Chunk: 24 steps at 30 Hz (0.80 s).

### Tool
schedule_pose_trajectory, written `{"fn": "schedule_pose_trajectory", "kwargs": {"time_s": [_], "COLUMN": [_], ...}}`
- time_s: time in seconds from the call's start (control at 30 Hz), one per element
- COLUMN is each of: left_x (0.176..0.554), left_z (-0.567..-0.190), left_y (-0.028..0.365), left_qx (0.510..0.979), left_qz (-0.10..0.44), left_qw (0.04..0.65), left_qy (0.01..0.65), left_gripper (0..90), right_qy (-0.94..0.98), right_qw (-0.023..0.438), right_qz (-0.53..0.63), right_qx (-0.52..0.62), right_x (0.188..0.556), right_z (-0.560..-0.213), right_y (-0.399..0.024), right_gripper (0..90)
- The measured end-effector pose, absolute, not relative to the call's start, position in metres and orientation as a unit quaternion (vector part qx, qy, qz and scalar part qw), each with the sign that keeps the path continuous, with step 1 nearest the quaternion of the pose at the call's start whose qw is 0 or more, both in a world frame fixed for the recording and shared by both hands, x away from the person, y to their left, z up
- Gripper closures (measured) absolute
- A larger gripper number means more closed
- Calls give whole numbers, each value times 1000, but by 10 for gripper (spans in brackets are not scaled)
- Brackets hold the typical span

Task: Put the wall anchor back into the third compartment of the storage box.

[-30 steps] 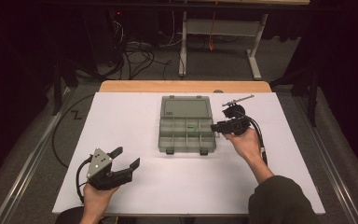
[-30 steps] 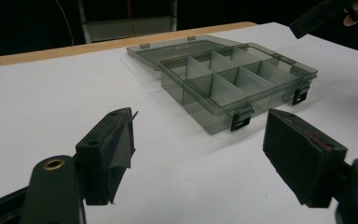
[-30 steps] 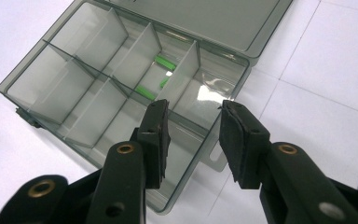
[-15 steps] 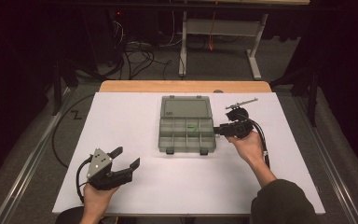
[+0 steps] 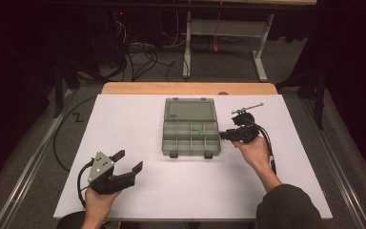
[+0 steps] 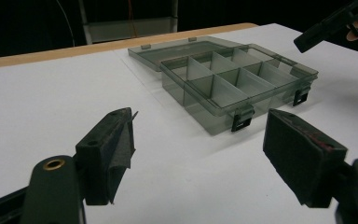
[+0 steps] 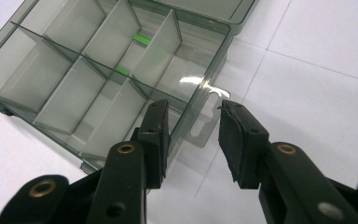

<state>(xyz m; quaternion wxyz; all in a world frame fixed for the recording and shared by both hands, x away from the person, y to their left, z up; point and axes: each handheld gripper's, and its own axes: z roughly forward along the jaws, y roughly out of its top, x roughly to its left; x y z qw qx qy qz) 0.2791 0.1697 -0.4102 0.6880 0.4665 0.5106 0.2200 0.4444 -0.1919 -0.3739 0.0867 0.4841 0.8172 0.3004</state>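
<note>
A translucent grey compartment box (image 5: 181, 141) lies open in the middle of the white table, its lid (image 5: 190, 110) folded flat behind it. A small green piece (image 5: 198, 130) sits in one of its cells. My right gripper (image 5: 223, 135) is at the box's right side, jaws partly open. In the right gripper view (image 7: 193, 114) they straddle the box wall (image 7: 200, 95) and its hang tab without pressing on it. My left gripper (image 5: 130, 160) rests at the near left of the table, open and empty, facing the box (image 6: 233, 79).
A thin metal tool (image 5: 247, 109) lies on the table just behind the right gripper. The white table top (image 5: 124, 119) has a wooden strip at its far edge. Cables and a desk frame are on the floor beyond.
The right gripper has shifted slightly toward the near side along the box's right edge. The left gripper has stayed where it was.
</note>
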Motion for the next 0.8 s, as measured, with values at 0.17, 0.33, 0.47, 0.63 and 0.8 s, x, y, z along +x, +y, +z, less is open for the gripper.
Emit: {"fn": "schedule_pose_trajectory", "kwargs": {"time_s": [0.17, 0.33, 0.47, 0.63, 0.8], "left_x": [279, 279, 279, 279, 279], "left_z": [-410, -410, -410, -410, -410], "left_y": [169, 170, 170, 169, 169], "left_qx": [465, 467, 467, 466, 466], "left_qz": [220, 221, 221, 221, 221], "left_qw": [689, 688, 689, 689, 689], "left_qy": [510, 509, 509, 509, 509], "left_gripper": [249, 248, 248, 248, 249], "right_qy": [819, 817, 813, 811, 815], "right_qw": [83, 81, 75, 68, 69], "right_qz": [293, 285, 284, 281, 275], "right_qx": [487, 494, 502, 508, 506], "right_x": [448, 454, 457, 459, 460], "right_z": [-378, -382, -384, -385, -385], "right_y": [-187, -184, -184, -183, -180], "right_gripper": [661, 674, 683, 689, 692]}}
